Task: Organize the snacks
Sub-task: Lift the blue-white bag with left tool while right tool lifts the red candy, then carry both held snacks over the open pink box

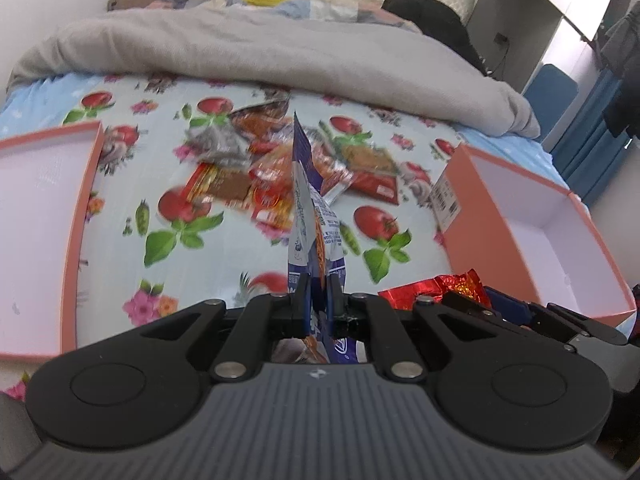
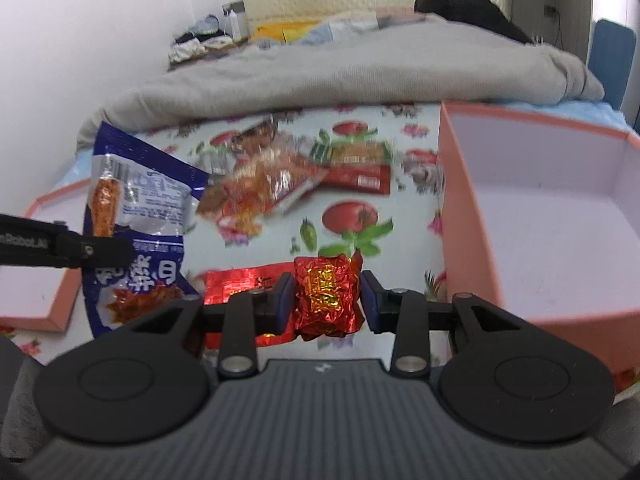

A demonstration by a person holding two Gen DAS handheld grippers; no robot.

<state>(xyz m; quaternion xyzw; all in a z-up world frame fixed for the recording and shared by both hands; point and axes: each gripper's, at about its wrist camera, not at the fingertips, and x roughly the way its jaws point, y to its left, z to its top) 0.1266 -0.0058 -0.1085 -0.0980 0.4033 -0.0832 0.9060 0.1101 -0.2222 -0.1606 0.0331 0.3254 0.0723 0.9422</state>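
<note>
My left gripper [image 1: 318, 286] is shut on a blue and white snack packet [image 1: 310, 216], which stands edge-on above the flowered bedsheet. In the right wrist view the same packet [image 2: 138, 204] hangs at the left, in the left gripper [image 2: 122, 250]. My right gripper [image 2: 326, 300] is shut on a crumpled red and gold foil snack [image 2: 326, 296], with a pad pressed on each side. A pile of red and orange snack packets [image 1: 276, 172] [image 2: 280, 180] lies on the sheet beyond both grippers. An open pink box [image 1: 492, 240] [image 2: 460, 220] with a white inside stands to the right.
A shallow pink lid [image 1: 86, 208] [image 2: 66, 300] lies at the left. A flat red foil piece [image 2: 236, 286] shows left of the right gripper's fingers. A grey duvet [image 1: 260, 48] is bunched across the far half of the bed. Walls and shelves stand behind.
</note>
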